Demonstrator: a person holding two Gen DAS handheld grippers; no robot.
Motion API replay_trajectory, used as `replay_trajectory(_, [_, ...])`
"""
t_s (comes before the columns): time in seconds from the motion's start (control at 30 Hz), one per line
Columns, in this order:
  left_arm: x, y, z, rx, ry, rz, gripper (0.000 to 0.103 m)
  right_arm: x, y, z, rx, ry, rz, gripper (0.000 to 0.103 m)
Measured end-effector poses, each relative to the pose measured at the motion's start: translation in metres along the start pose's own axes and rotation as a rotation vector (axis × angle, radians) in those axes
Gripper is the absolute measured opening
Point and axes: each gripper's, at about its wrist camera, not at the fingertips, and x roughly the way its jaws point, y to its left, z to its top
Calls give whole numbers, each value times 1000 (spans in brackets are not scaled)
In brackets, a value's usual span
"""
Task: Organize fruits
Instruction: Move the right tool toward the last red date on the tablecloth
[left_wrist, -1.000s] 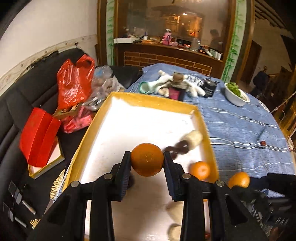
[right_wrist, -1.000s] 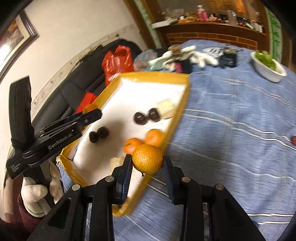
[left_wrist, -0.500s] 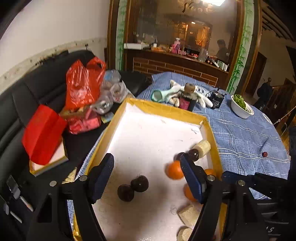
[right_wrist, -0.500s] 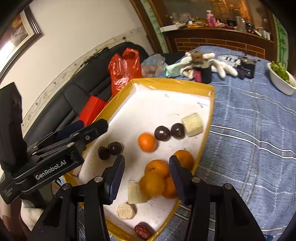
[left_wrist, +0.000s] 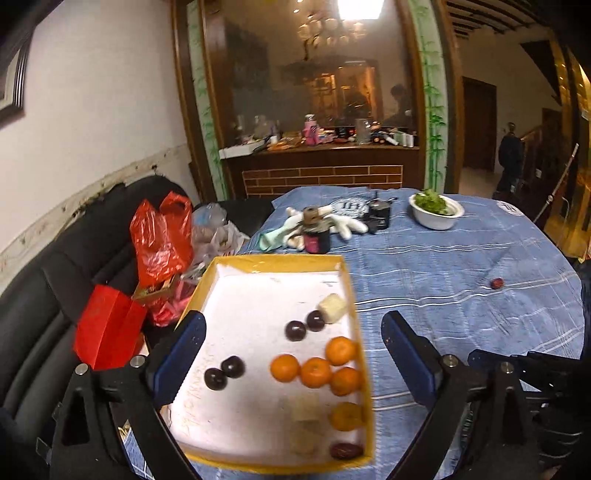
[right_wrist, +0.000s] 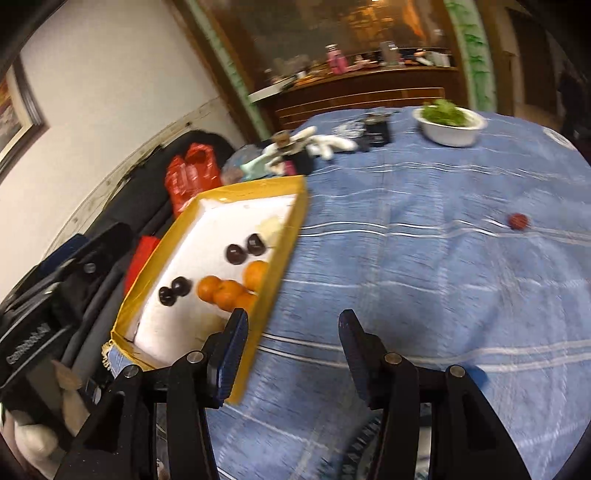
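A yellow-rimmed tray (left_wrist: 280, 261) with a white floor sits on the blue tablecloth; it also shows in the right wrist view (right_wrist: 258, 186). In it lie several oranges (left_wrist: 314, 372), dark round fruits (left_wrist: 295, 330), pale banana pieces (left_wrist: 332, 303) and a red date (left_wrist: 345, 450). The oranges also show in the right wrist view (right_wrist: 229, 291). A small red fruit (right_wrist: 518, 221) lies alone on the cloth to the right. My left gripper (left_wrist: 293, 358) is open and empty above the tray. My right gripper (right_wrist: 293, 339) is open and empty above the cloth beside the tray's right rim.
A white bowl of greens (left_wrist: 436, 210), a dark jar (left_wrist: 316, 236), white gloves (left_wrist: 343, 225) and a small black box (left_wrist: 379, 218) stand at the table's far side. A black sofa (left_wrist: 55, 288) with red bags (left_wrist: 162, 236) is left of the table.
Both grippers held an orange one second ago. Both opened and let the oranges go into the tray, then drew back and up. The right gripper has swung right over the cloth.
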Motion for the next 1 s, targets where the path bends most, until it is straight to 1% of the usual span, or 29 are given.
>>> replay_trajectory(0.1, [-16,-16,0,21,-14,-9,97,-17,-14,-7,32,-24,-27,58])
replay_trajectory(0.23, [-32,-32,-1,19,-27,-2,97,-36,-25,-16,62,-55,-25,59])
replay_trajectory(0.37, [-38,-43,-4,-6,-22,7,97,-53,-25,-22,48,-91,-52,62])
replay_trajectory(0.5, [-43,-54,-8,4,-18,-2,97,-68,-27,-28,42,-128,-66,64])
replay_trajectory(0.63, [-55,-65,-11,38,-51,-7,97,-75,-30,-33,46,-145,-70,64])
replay_trajectory(0.7, [-59,-67,-10,41,-54,-27,97,-76,-34,-35,59,-146,-67,64])
replay_trajectory(1.0, [-55,-76,-13,61,-24,-70,97,-75,-47,-38,88,-142,-73,64])
